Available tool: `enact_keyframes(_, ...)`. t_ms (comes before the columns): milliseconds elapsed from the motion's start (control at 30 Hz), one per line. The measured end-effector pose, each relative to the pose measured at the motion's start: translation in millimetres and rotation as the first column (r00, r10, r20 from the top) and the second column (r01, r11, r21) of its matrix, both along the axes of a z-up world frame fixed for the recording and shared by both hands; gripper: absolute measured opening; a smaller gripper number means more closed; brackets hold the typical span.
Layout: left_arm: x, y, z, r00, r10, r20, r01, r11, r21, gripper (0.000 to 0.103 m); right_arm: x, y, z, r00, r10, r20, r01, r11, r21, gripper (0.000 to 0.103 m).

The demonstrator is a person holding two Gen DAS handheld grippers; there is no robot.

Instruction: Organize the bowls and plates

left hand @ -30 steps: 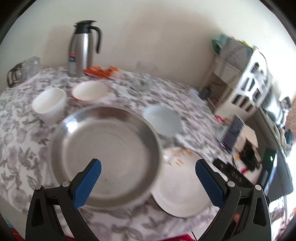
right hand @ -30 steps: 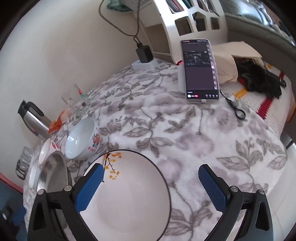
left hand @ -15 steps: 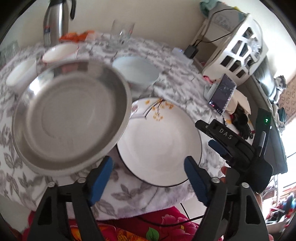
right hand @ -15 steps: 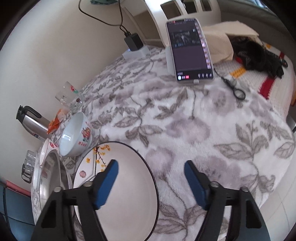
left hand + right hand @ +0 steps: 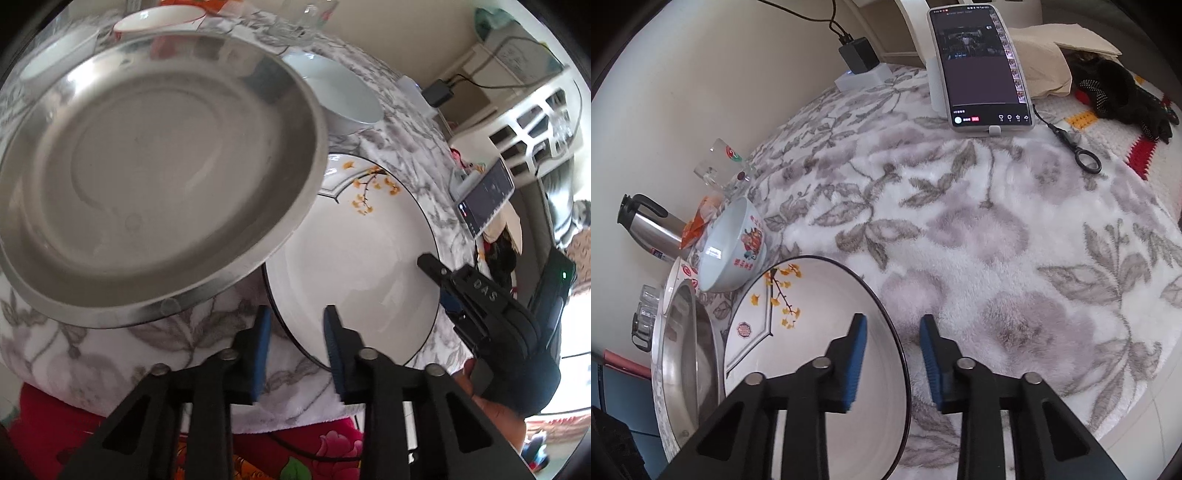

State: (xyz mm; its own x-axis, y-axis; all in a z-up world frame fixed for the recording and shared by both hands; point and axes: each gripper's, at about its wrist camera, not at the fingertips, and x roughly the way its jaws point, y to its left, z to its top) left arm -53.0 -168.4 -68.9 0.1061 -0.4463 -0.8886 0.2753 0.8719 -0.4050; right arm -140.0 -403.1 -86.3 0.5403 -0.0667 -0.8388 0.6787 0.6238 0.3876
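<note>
A white plate (image 5: 362, 266) with a black rim and yellow blossoms lies on the flowered tablecloth, its left edge tucked under a big steel basin (image 5: 159, 177). My left gripper (image 5: 296, 332) straddles the plate's near rim; its jaws are closing and the pads still stand off the rim. In the right wrist view my right gripper (image 5: 894, 343) straddles the right rim of the plate (image 5: 820, 306) in the same way, jaws closing with a gap on each side. The right gripper (image 5: 443, 288) also shows in the left wrist view. The plate rests flat on the cloth.
Behind the plate sits a white bowl (image 5: 733, 247) with a red picture, then a steel flask (image 5: 646, 225) and a glass (image 5: 720, 162). A phone (image 5: 980, 66) on a stand and a charger (image 5: 858, 55) are at the far edge. The basin (image 5: 683, 362) crowds the plate's left.
Both grippers' jaws went from wide apart to narrow. The left gripper dropped from over the basin to the plate's near rim; the right sank a little onto the right rim.
</note>
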Motion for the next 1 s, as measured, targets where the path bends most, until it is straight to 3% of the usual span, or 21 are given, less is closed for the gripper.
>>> enact_keyframes(100,3,1,-5,1.0,0.026,-0.005,-0.026,1.0,0.0,0.019,1,1,0,1.0,0.012,0.007,-0.012,1.0,0.001,0.019)
enact_keyframes(300,8,2,-13,0.998,0.066,-0.019,-0.067,0.998,-0.009,0.012,3,1,0,1.0,0.013,0.005,-0.013,1.0,0.003,0.019)
enact_keyframes(1000,3,-14,-3,0.994,-0.035,0.101,0.027,0.996,0.082,0.014,-4,3,9,1.0,0.025,0.013,-0.025,1.0,-0.016,0.02)
